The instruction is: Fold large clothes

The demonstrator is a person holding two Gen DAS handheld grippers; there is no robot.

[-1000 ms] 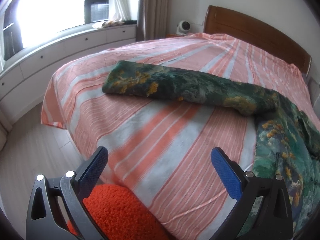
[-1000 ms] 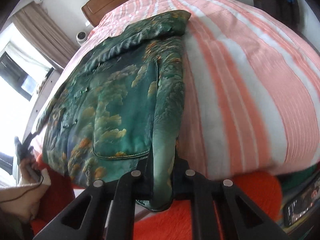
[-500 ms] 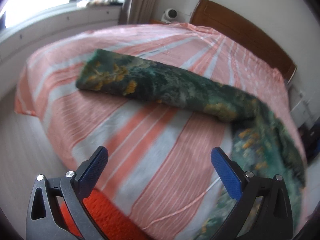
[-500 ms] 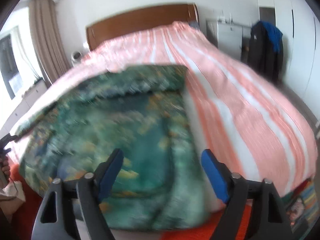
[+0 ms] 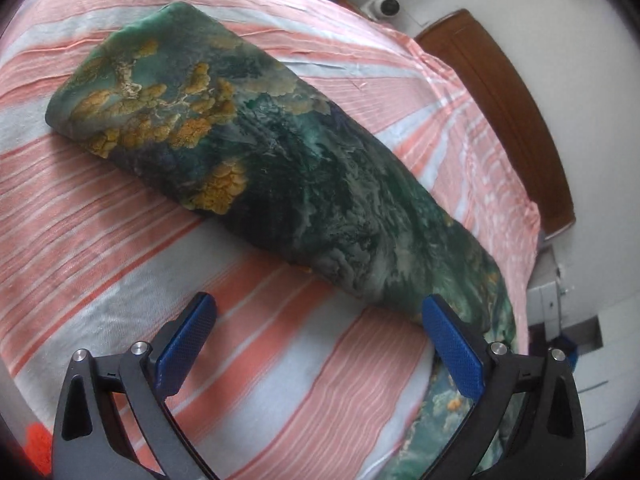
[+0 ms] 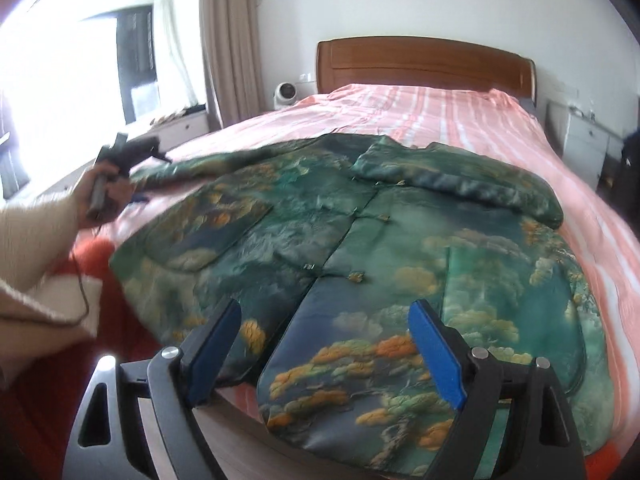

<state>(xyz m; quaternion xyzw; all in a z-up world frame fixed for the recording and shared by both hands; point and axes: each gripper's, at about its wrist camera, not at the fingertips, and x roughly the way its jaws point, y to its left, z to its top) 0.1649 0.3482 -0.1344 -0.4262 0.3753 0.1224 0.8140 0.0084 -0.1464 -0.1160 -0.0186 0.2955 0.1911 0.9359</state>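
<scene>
The green printed jacket [image 6: 360, 240] is lying spread front-up across the striped pink bedsheet [image 6: 460, 120], its hem hanging over the bed's near edge and one sleeve [image 5: 248, 152] stretching out flat to the side. The left hand-held gripper [image 5: 316, 344] is hovering above that sleeve with its blue pads [image 5: 186, 344] standing wide apart, gripping nothing. The right hand-held gripper [image 6: 324, 356] is also gaping wide over the hem, apparently just clear of the cloth, though the angle is making contact hard to judge. A wooden headboard [image 6: 420, 64] is standing behind.
</scene>
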